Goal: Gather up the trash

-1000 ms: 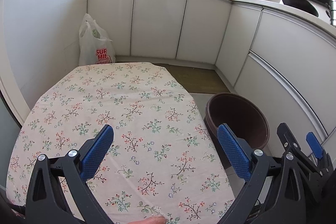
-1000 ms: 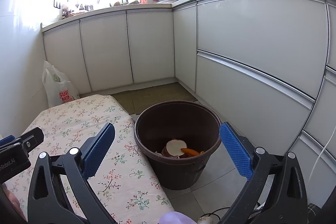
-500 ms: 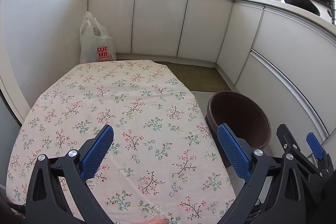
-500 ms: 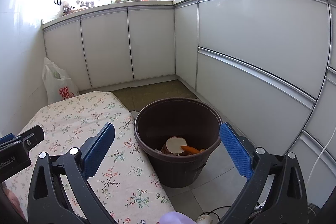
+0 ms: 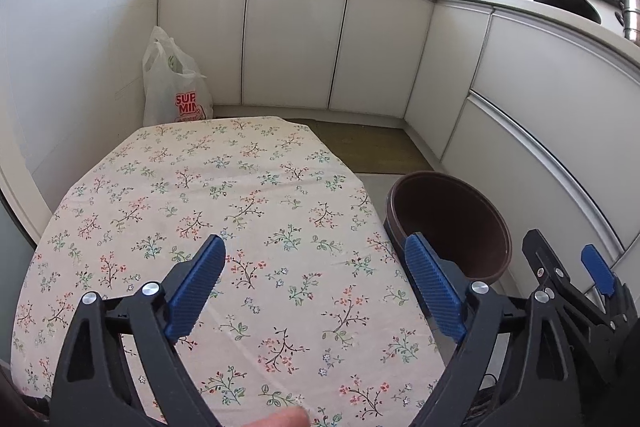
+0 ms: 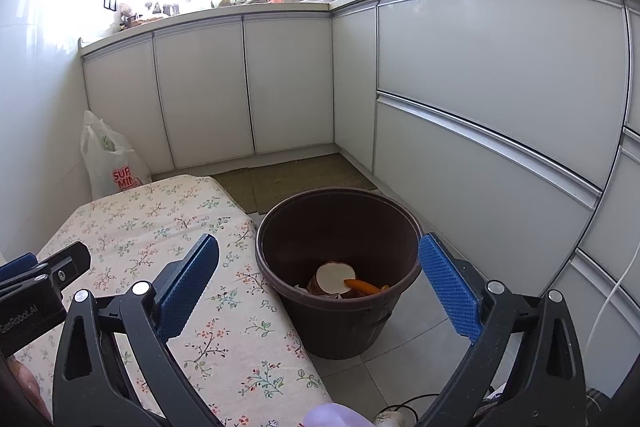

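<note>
A brown trash bin [image 6: 340,327] stands on the floor beside the table. In it lie a white round piece [image 6: 335,277] and an orange scrap [image 6: 362,286]. My right gripper [image 6: 320,242] hangs open in front of the bin's mouth, with nothing between its fingers. My left gripper [image 5: 314,245] hovers over the floral tablecloth [image 5: 240,187]; its jaws are closing a little and hold nothing. No trash shows on the cloth. In the left wrist view the bin [image 5: 452,223] sits to the right, and the right gripper's tip [image 5: 580,275] shows beyond it.
A white plastic bag [image 5: 176,95] leans in the corner behind the table. White cabinets [image 6: 480,75] line the back and right. A green mat [image 6: 296,179] lies on the floor. Cables [image 6: 400,403] trail near the bin. A fingertip [image 5: 284,419] shows at the bottom edge.
The left gripper's fingers have drawn slightly closer together. Both hands have stayed where they were, and the bin's contents look the same.
</note>
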